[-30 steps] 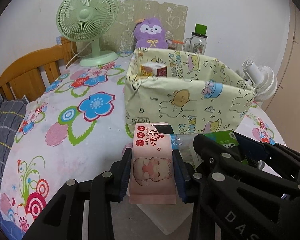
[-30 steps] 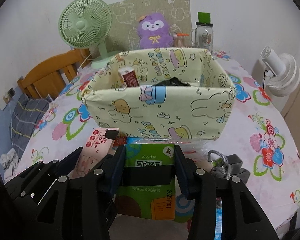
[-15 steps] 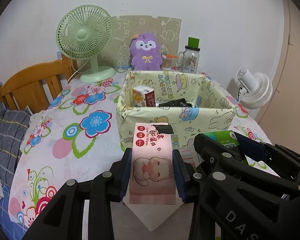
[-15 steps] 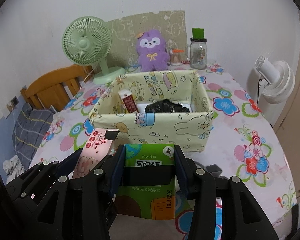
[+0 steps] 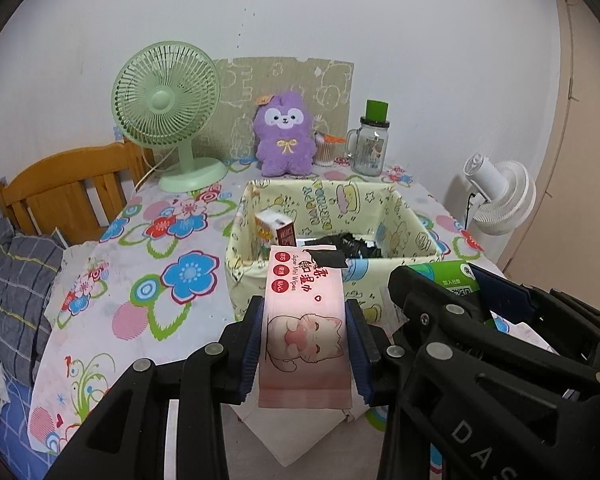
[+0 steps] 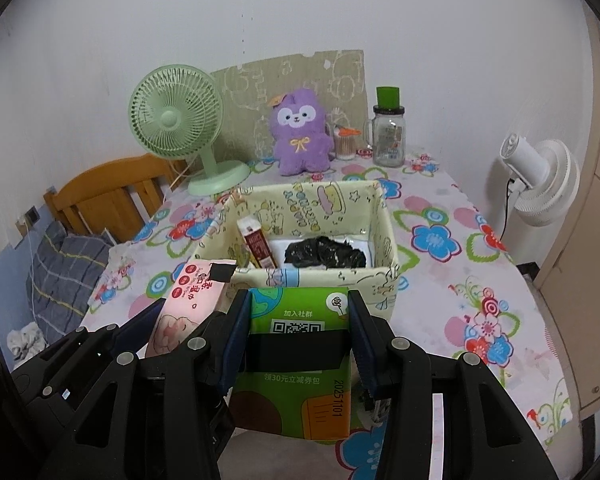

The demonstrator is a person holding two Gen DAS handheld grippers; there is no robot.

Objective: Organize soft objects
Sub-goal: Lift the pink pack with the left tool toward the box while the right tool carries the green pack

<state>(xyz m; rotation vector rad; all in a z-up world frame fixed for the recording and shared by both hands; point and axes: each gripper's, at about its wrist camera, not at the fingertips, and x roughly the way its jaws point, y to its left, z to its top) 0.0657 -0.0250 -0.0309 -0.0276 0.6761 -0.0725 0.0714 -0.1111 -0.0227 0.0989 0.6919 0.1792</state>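
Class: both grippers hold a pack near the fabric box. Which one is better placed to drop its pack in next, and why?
Probably the left gripper: its pink wipes pack already overlaps the fabric box rim. The right gripper's green pack sits lower, before the wall.

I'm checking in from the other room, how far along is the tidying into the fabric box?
Done: a small carton and a crumpled black item lie in the fabric box. In hand: left gripper clamps the pink wipes pack, right gripper the green pack. Left: dropping both in.

The pink wipes pack (image 5: 305, 320) reads "Super Mini Wipes". The green tissue pack (image 6: 300, 364) carries a QR code and "20251101". The right gripper (image 5: 500, 380) frame shows "DAS".
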